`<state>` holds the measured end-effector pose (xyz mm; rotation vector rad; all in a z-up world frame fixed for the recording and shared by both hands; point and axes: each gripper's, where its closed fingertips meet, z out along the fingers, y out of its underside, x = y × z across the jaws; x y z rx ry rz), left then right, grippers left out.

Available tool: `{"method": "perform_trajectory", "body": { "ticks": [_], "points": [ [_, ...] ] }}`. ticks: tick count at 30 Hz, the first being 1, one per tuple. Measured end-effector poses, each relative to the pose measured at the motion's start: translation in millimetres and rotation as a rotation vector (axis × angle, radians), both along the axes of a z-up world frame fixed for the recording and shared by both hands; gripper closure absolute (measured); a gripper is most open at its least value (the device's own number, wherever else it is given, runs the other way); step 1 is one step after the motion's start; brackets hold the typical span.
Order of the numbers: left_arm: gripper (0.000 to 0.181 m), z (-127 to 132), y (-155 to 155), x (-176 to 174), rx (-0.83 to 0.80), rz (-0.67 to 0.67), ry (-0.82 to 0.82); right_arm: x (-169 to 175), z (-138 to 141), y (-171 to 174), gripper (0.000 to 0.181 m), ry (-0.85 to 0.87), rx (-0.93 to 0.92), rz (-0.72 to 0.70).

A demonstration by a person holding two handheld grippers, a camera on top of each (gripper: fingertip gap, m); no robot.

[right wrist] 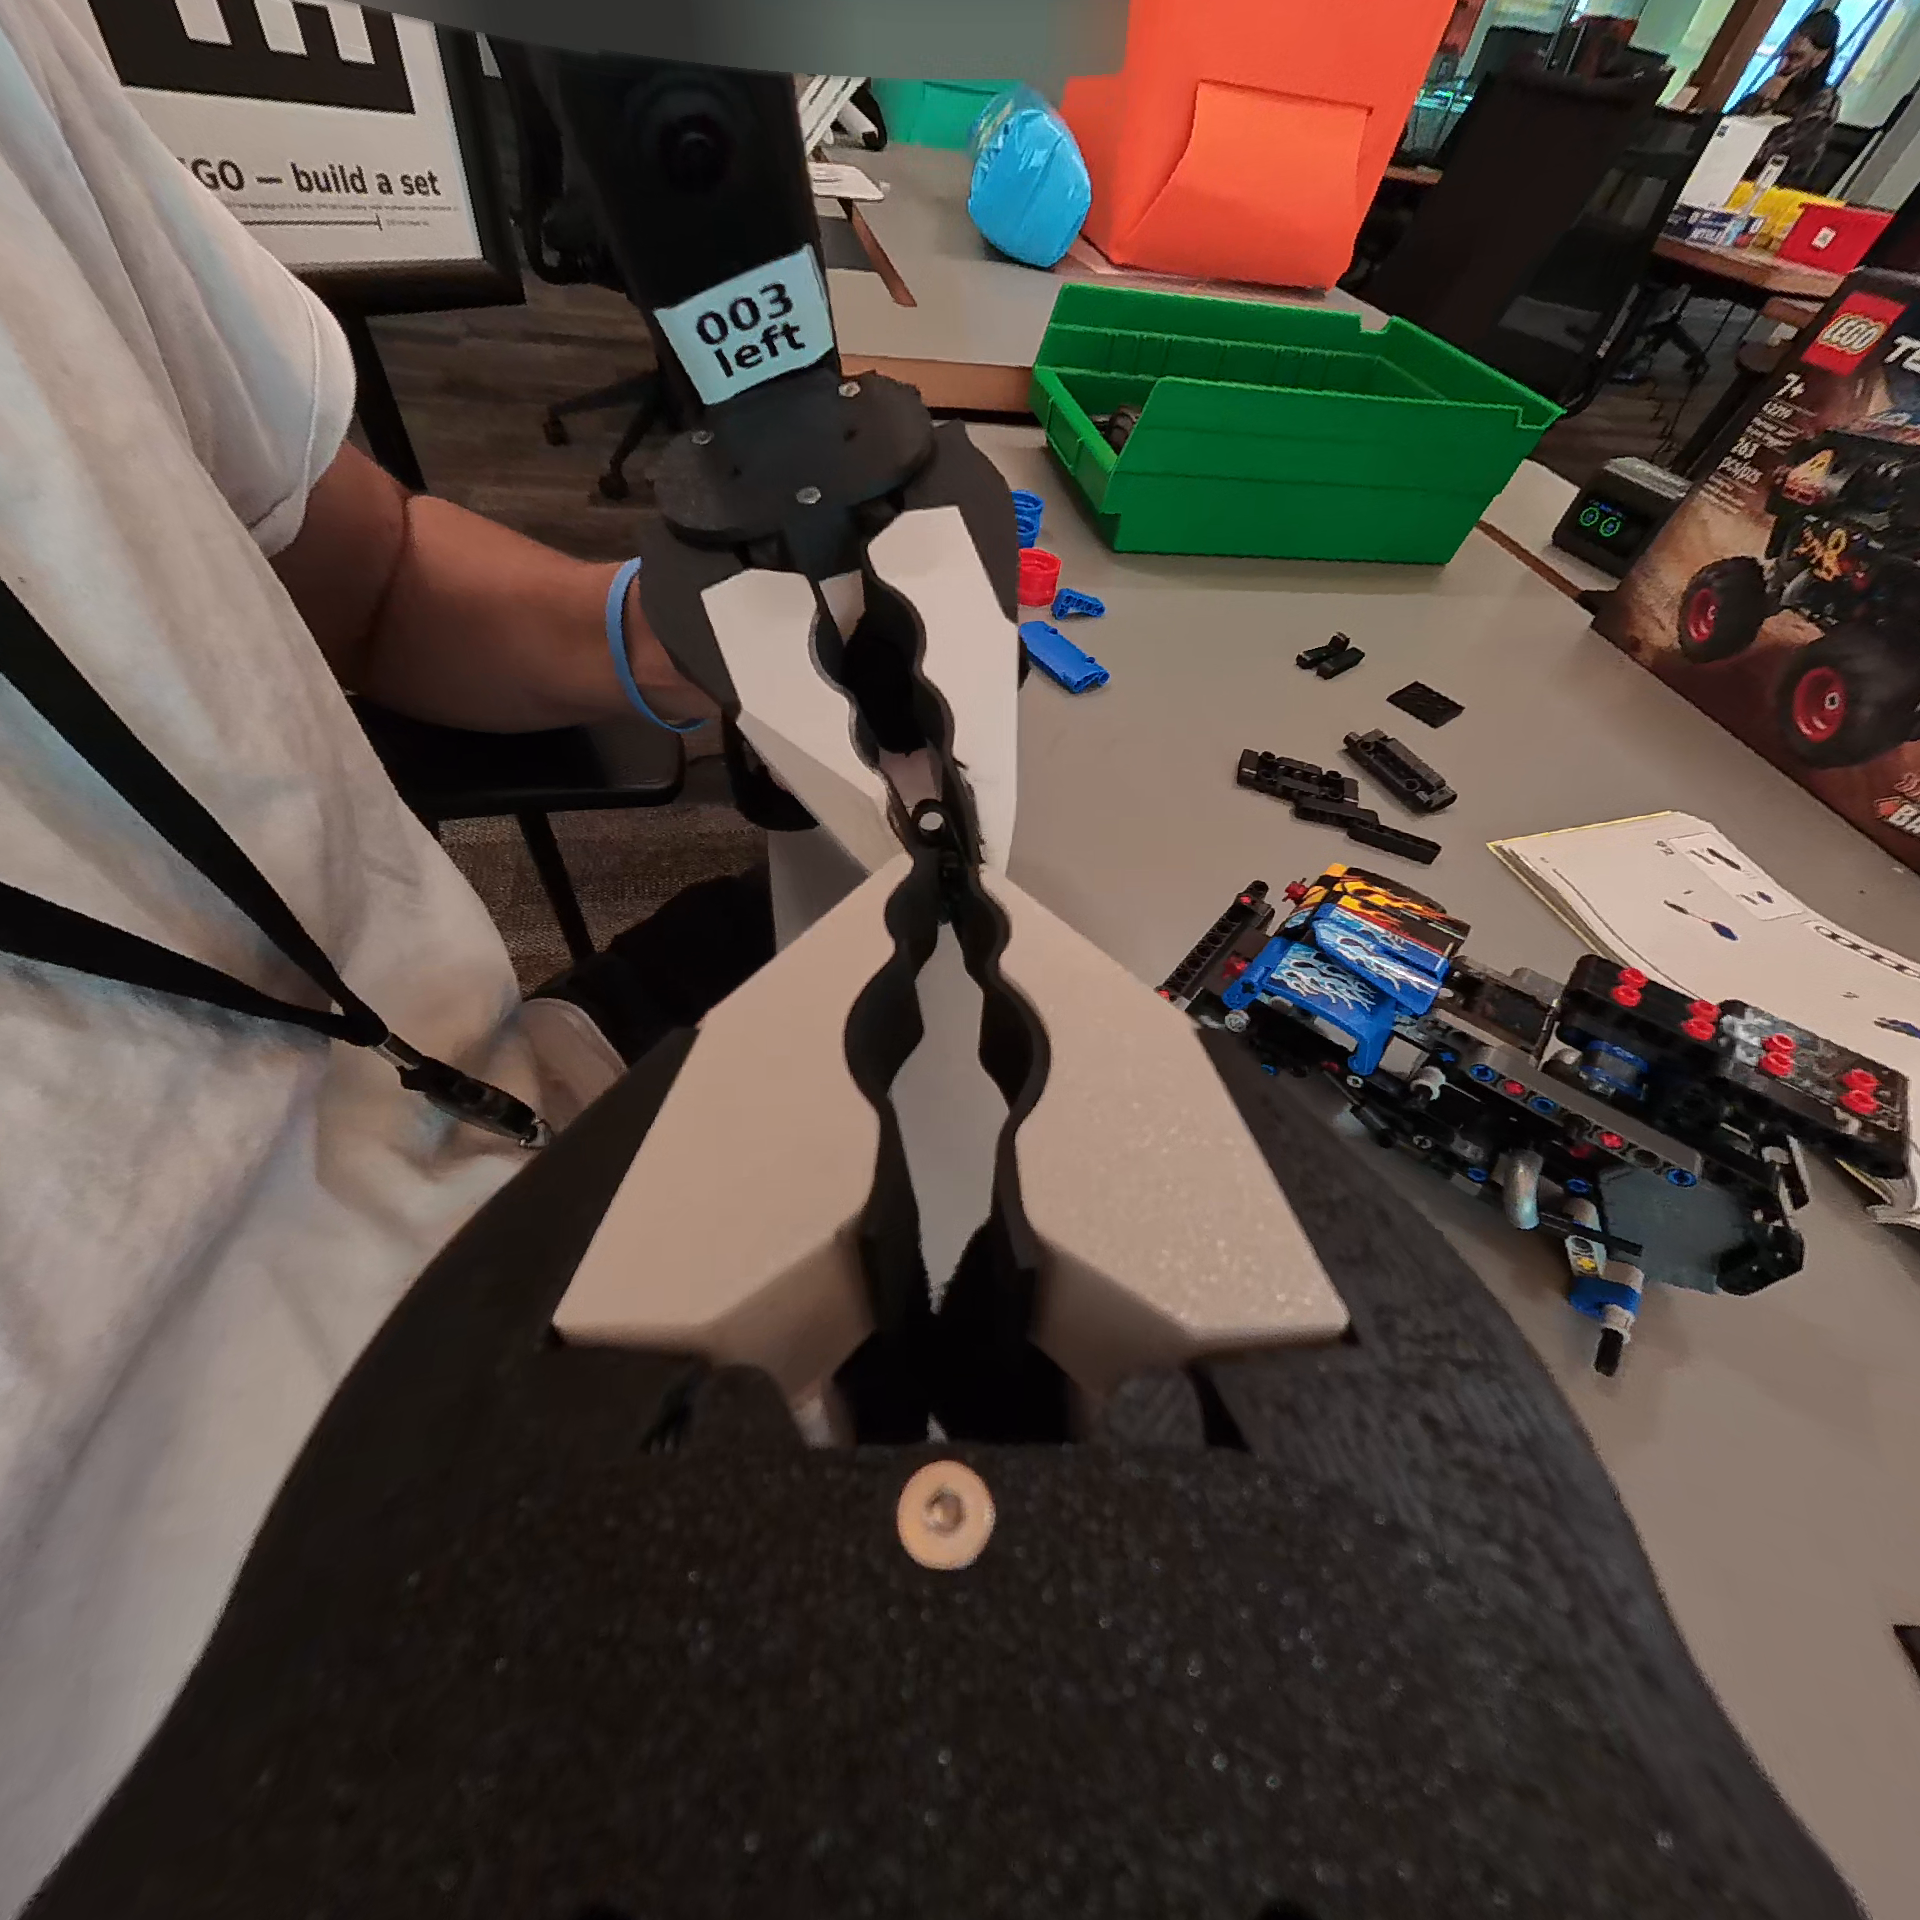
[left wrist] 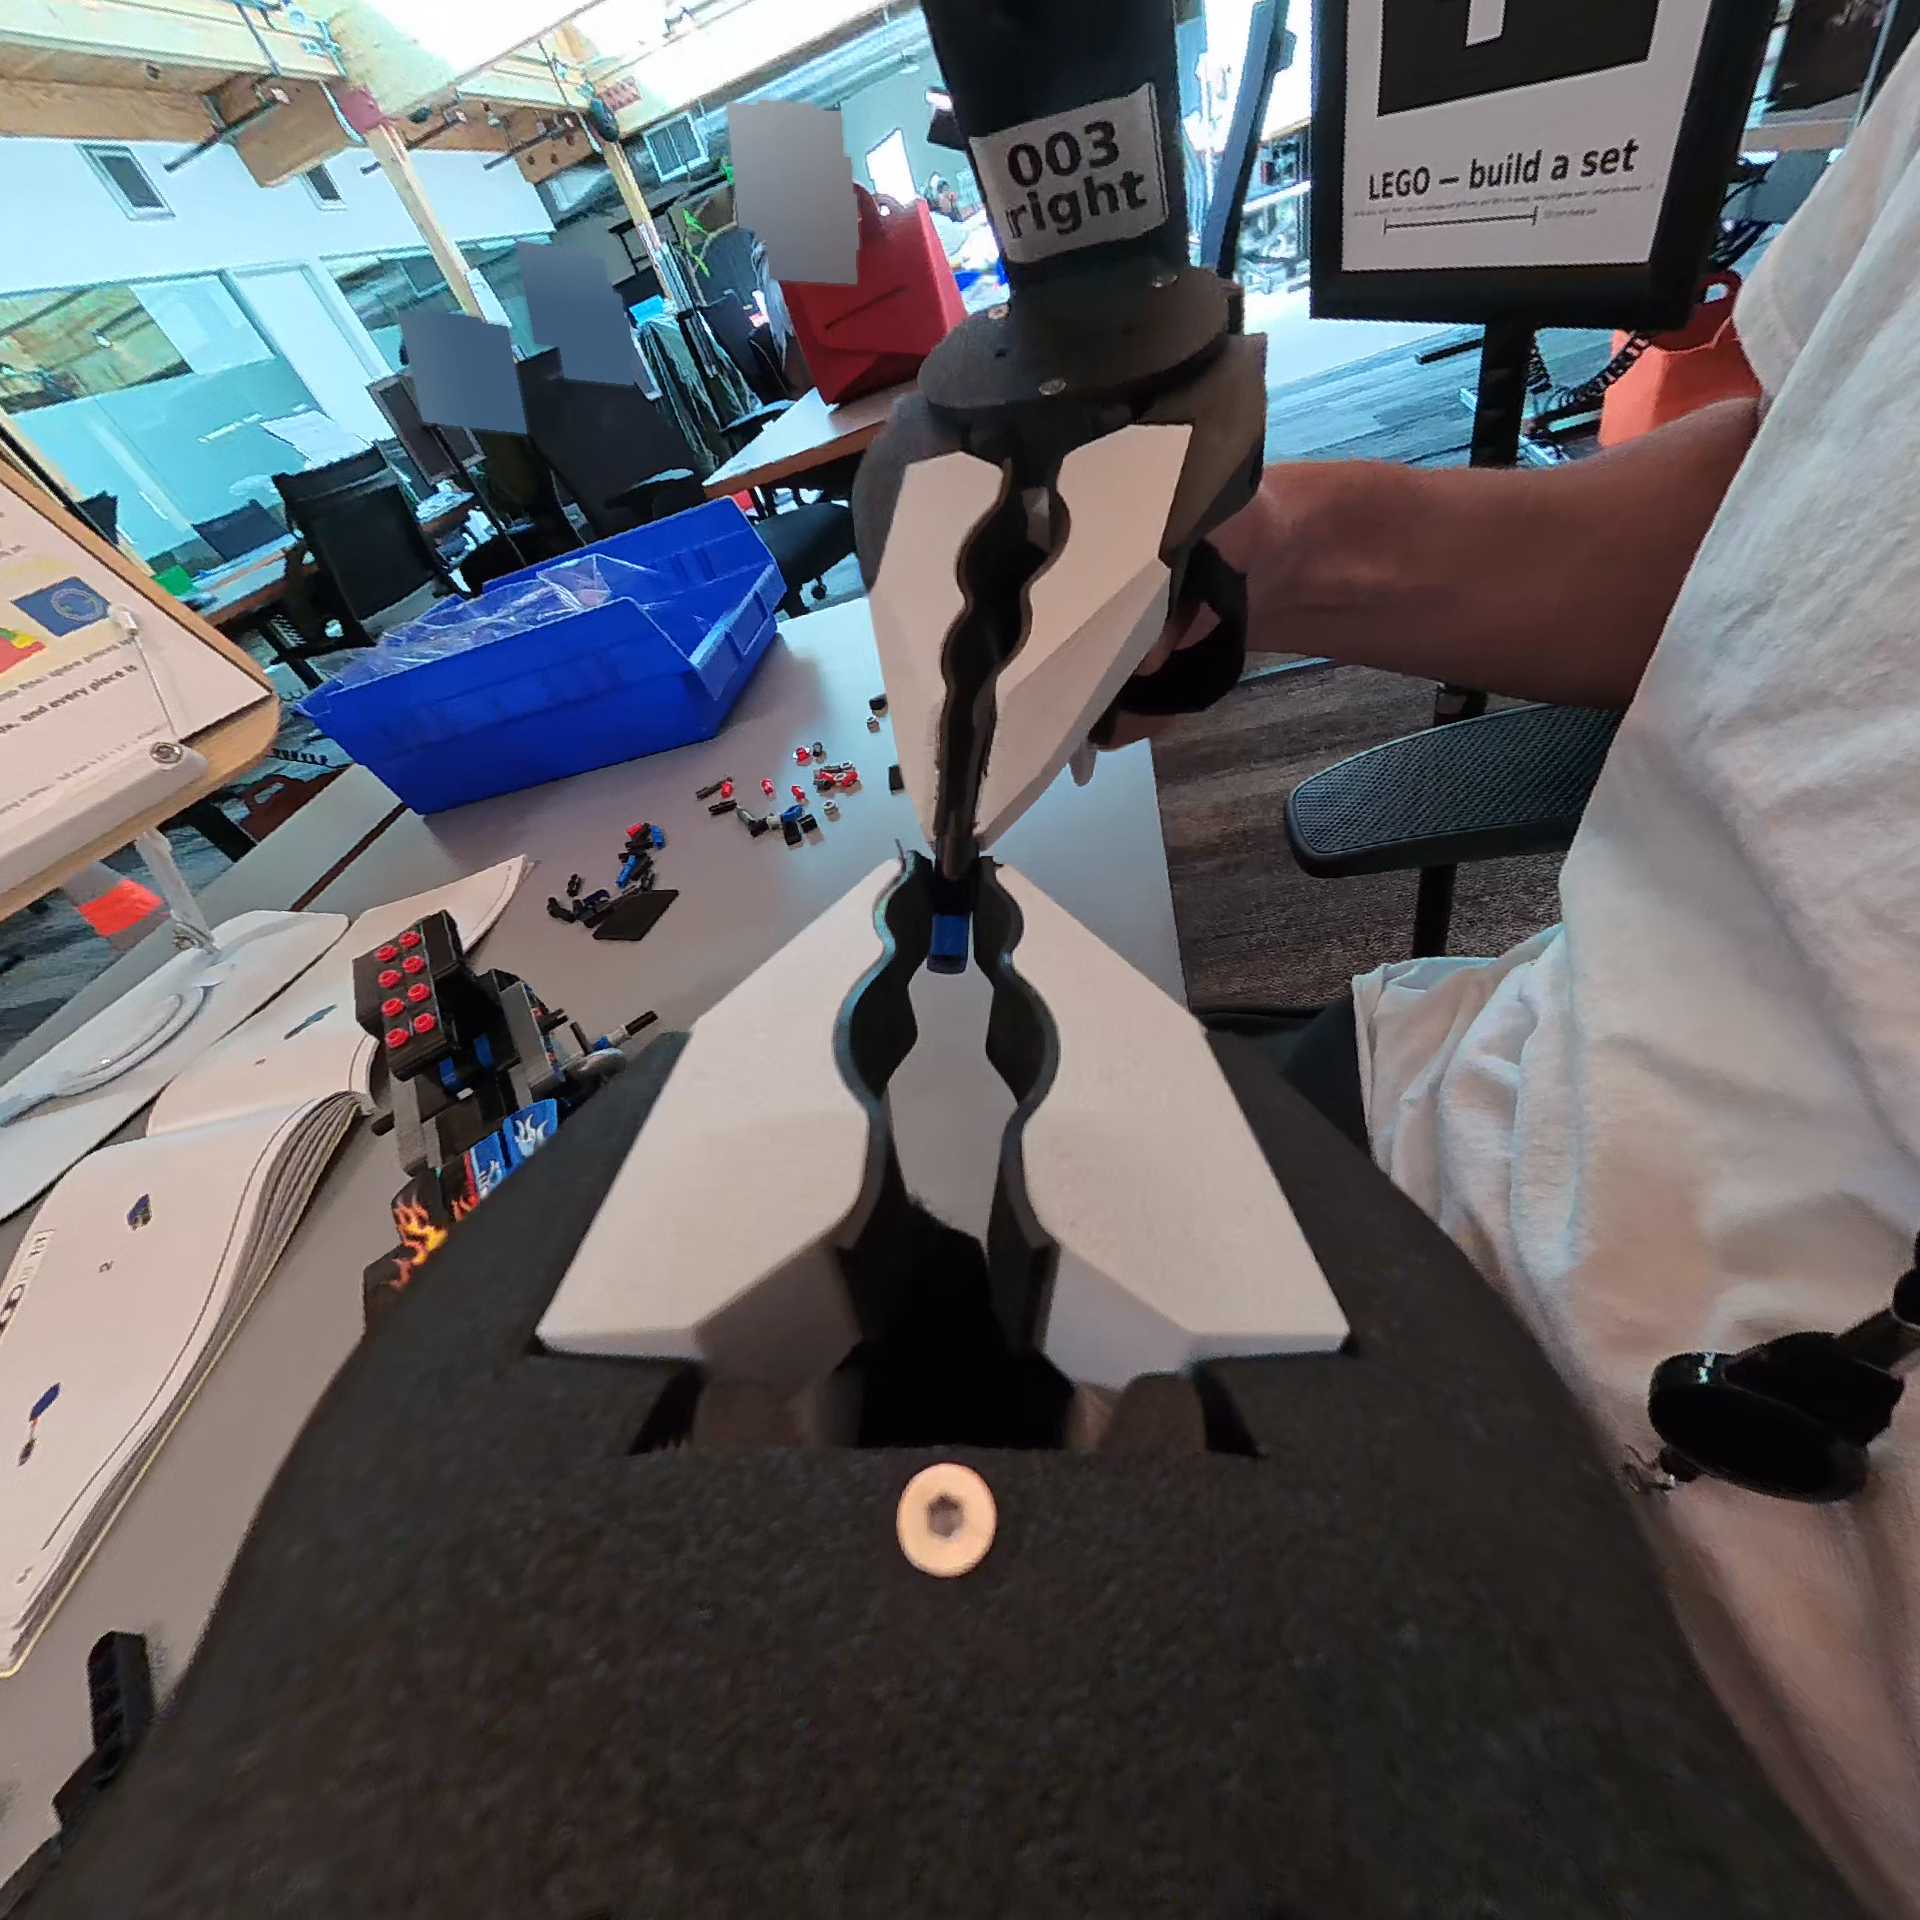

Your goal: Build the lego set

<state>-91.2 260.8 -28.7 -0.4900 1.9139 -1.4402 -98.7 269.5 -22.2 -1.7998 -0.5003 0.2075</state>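
Blue piece (left wrist: pixel 945 938) half hidden between left gripper (left wrist: pixel 943 883) fingers (left wrist: pixel 821 997), right gripper (right wrist: pixel 948 883) pinching

A white printed label (left wrist: pixel 1070 171) stood on the black post above the right gripper (left wrist: pixel 956 844), and a pale blue one (right wrist: pixel 753 327) on the post above the left gripper (right wrist: pixel 935 831). A black-framed white sign (left wrist: pixel 1507 156) carried a line of lettering under a black block. The set's box (right wrist: pixel 1787 582) on the counter (right wrist: pixel 1195 727) bore a red brand logo, numbers and a truck picture. The open instruction booklet (left wrist: pixel 156 1299) showed step numbers, probably; they were too small to read.
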Motion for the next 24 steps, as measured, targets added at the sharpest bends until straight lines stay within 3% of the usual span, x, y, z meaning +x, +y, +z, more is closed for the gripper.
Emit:
{"method": "perform_trajectory", "body": {
  "ticks": [7,10,12,16,19,24],
  "points": [
    [0.175,13,-6,-6,-0.047,-0.043,-0.029,-5,15,-5,0.176,0.167,0.036,0.073],
    [0.175,22,-2,-9,-0.127,-0.059,-0.039,-5,19,-12,0.157,0.283,0.041,0.154],
    [0.175,27,0,-9,-0.193,-0.075,-0.025,-5,5,-8,0.148,0.231,0.004,0.147],
    [0.175,34,0,-12,-0.285,-0.113,-0.016,-10,5,1,0.163,0.1,0.106,0.099],
    [0.175,35,-1,-13,-0.339,-0.133,0.0,-8,8,3,0.172,0.096,0.126,0.076],
    [0.175,30,-1,-10,-0.366,-0.138,0.021,-5,5,3,0.174,0.046,0.134,0.046]
  ]
}}
